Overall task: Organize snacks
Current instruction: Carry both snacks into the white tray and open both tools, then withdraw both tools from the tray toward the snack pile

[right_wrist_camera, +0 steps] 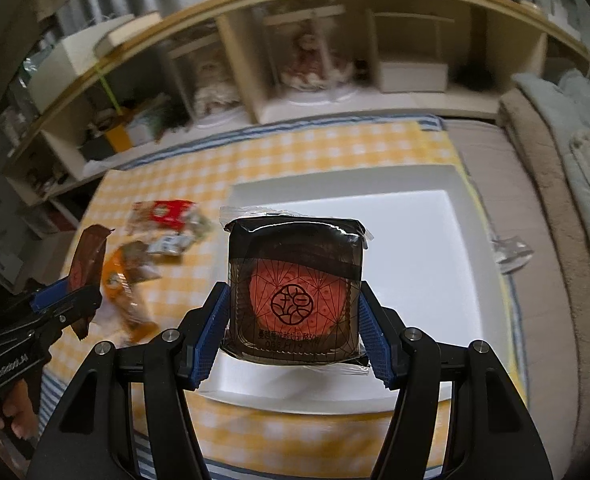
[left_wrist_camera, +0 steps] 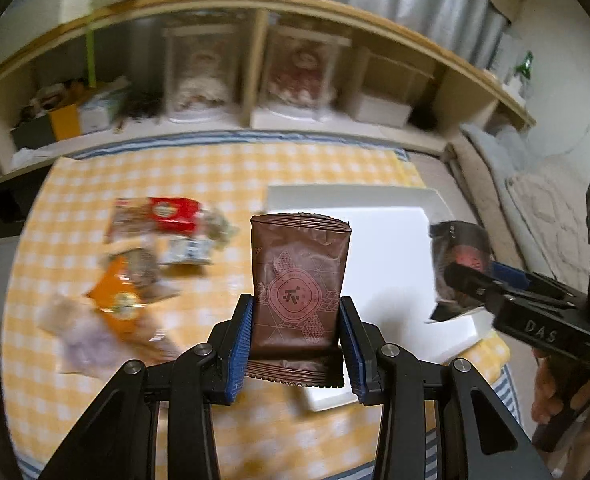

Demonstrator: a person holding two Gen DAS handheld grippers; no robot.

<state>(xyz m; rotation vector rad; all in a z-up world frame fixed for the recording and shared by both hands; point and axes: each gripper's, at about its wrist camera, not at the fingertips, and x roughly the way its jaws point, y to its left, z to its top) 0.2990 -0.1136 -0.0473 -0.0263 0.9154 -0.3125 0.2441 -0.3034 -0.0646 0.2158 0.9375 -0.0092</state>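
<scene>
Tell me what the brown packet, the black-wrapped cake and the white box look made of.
Brown packet: matte foil or plastic film, crimped ends. Black-wrapped cake: glossy clear film, probably over a dark plastic tray. White box: matte, thick-walled, possibly foam or cardboard.

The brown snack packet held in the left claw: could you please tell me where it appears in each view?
Left wrist view: brown snack packet at centre, upright between the left claw pads.
Right wrist view: same packet at the left edge, seen edge-on.
Shared landmark: white tray on the yellow checked cloth.
</scene>
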